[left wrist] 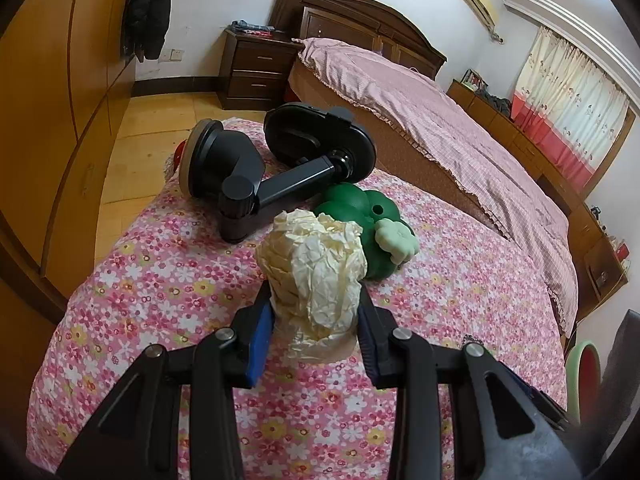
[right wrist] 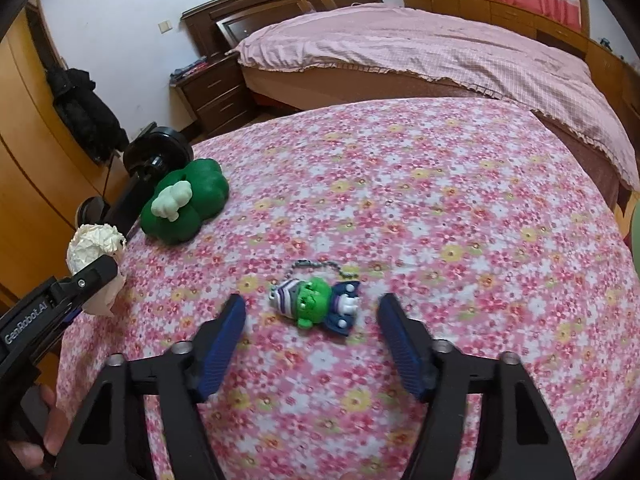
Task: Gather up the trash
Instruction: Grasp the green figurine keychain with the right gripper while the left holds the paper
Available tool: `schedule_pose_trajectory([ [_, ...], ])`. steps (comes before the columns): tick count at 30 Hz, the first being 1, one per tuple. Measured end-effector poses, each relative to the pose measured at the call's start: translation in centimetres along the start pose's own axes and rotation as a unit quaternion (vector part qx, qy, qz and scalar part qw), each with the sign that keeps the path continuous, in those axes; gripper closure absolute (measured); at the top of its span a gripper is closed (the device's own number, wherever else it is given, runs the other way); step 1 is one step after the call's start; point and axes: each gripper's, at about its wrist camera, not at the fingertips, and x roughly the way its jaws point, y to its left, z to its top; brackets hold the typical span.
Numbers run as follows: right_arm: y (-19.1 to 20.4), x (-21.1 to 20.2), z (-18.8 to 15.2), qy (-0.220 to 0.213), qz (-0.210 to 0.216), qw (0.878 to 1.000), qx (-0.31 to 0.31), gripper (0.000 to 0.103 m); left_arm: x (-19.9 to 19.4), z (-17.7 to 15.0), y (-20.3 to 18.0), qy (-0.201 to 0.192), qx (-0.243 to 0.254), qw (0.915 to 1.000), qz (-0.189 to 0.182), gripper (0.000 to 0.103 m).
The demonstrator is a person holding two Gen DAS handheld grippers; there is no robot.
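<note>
The left gripper (left wrist: 316,316) hides the lower sides of the paper wad (left wrist: 314,276) it clamps; in the right wrist view that gripper (right wrist: 104,276) is cut off at the frame's left edge, with part of a hand (right wrist: 40,432) below it. The phone mount (left wrist: 276,160) lies behind the wad, its suction base overhanging the far left edge of the floral cloth (left wrist: 460,280). The green toy (left wrist: 360,220) sits just beside the mount, partly covered by the wad. The right gripper (right wrist: 312,308) is blurred, its jaws apart on either side of the keychain (right wrist: 320,304); whether the blue pads (right wrist: 224,344) touch the cloth cannot be told. To the right of the keychain the cloth is open up to the bed (right wrist: 440,44). The wad is cream, crumpled, held above the cloth's left side.
</note>
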Motion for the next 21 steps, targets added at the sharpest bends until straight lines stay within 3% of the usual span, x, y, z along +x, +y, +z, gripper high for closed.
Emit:
schedule_pose_trajectory([
  [7, 1.0, 0.5, 0.0, -0.009, -0.034, 0.999, -0.02, 0.053, -0.1, -0.1, -0.1, -0.001, 0.0, 1.0, -0.006, 0.065],
  [11, 0.7, 0.4, 0.0, -0.008, -0.031, 0.999, -0.021, 0.058, -0.2, -0.1, -0.2, -0.004, 0.002, 1.0, -0.009, 0.065],
  [16, -0.6, -0.5, 0.0, -0.002, 0.003, 1.0, -0.001, 0.058, -0.2, -0.2, -0.5, -0.005, 0.006, 0.9999, -0.013, 0.065],
  [21, -2.0, -2.6, -0.8, -0.014, 0.01, 1.0, 0.007, 0.058, -0.1, -0.2, -0.6, -0.006, 0.007, 0.9998, -0.015, 0.065],
])
